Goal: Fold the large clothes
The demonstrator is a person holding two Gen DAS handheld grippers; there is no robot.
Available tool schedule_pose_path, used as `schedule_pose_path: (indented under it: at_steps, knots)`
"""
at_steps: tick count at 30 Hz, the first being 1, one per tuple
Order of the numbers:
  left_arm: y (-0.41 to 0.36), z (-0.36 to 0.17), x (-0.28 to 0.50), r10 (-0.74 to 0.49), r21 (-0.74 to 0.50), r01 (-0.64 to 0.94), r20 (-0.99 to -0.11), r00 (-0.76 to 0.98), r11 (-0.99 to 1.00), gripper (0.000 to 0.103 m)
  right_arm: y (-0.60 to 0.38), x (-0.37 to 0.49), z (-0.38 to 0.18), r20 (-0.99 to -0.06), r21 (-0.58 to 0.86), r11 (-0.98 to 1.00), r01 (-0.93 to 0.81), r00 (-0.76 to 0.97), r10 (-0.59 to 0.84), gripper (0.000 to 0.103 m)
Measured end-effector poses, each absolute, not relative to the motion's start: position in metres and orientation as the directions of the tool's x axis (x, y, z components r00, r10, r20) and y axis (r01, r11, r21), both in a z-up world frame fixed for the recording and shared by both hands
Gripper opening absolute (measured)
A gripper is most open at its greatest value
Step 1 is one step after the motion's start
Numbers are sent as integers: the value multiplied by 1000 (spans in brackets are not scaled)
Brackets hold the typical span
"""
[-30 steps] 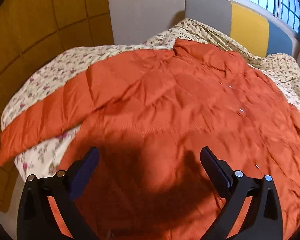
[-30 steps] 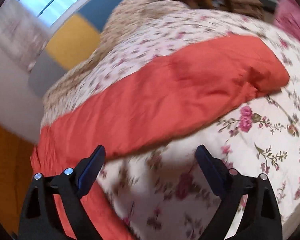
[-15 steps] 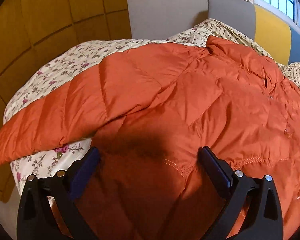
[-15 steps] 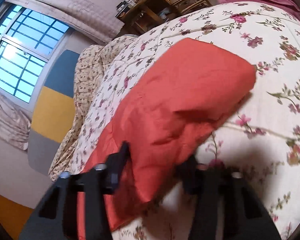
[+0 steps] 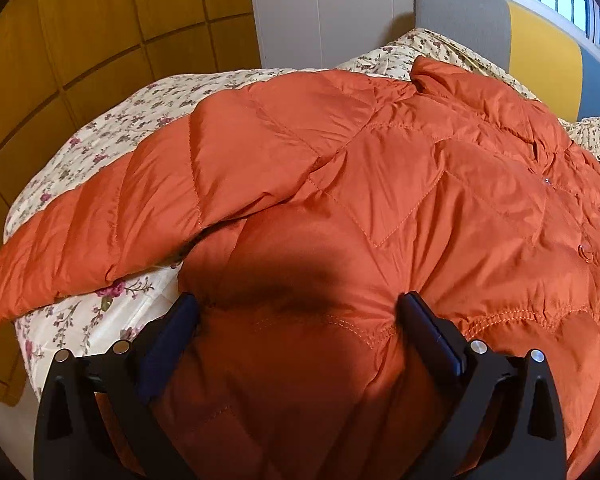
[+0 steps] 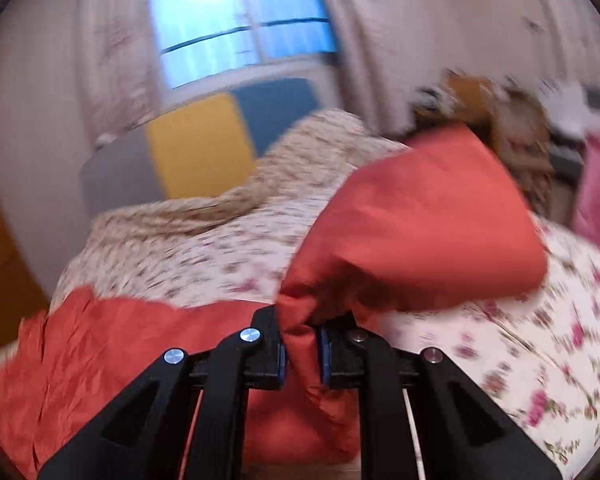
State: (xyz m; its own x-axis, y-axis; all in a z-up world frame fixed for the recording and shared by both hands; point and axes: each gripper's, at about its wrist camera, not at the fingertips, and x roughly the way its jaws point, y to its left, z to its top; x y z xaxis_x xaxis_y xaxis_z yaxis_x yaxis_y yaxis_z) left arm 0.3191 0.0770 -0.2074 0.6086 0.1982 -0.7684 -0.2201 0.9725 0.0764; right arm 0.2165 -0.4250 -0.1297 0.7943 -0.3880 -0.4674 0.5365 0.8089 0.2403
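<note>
Between the fingers of the right hand-held gripper (image 6: 302,346), nearly closed, a bunch of the sleeve (image 6: 416,232) is pinched, and the cuff end stands lifted toward 1 o'clock above the bed (image 6: 540,360). The left hand-held gripper (image 5: 298,320) is held wide open and grips nothing, its tips pressed into the jacket (image 5: 380,200) at the waist seam. The jacket is spread front-up across the bed, collar at 1 o'clock in the left view, its other sleeve stretched toward 9 o'clock. The step is judged to be folding the lifted sleeve across the body. It is best done with the body pinned by the open hand-held gripper, the sleeve carried low and laid flat, and released only once smoothed, since puffy quilting may spring back. The right view is blurred.
</note>
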Motion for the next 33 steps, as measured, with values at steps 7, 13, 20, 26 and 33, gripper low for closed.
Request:
schedule_pose_path:
  at_steps: [7, 13, 20, 26, 33]
  knots:
    - [81, -209, 318, 176, 50, -218, -772, 611, 975, 100, -345, 277, -115, -412, 199, 926, 322, 884, -220, 9]
    - [82, -209, 319, 164, 33, -218, -771, 615, 975, 100, -264, 304, -129, -388, 102, 992, 71, 921, -26, 9]
    - [83, -210, 317, 167, 34, -219, -766, 621, 975, 100, -191, 311, -149, -382, -99, 979, -179, 915, 128, 9]
    - [82, -210, 316, 170, 36, -221, -762, 625, 975, 100, -142, 312, -165, -421, -192, 910, -369, 868, 263, 9]
    - [81, -210, 316, 173, 38, -223, -761, 626, 974, 100, -92, 320, -189, -559, -237, 766, -597, 729, 395, 9]
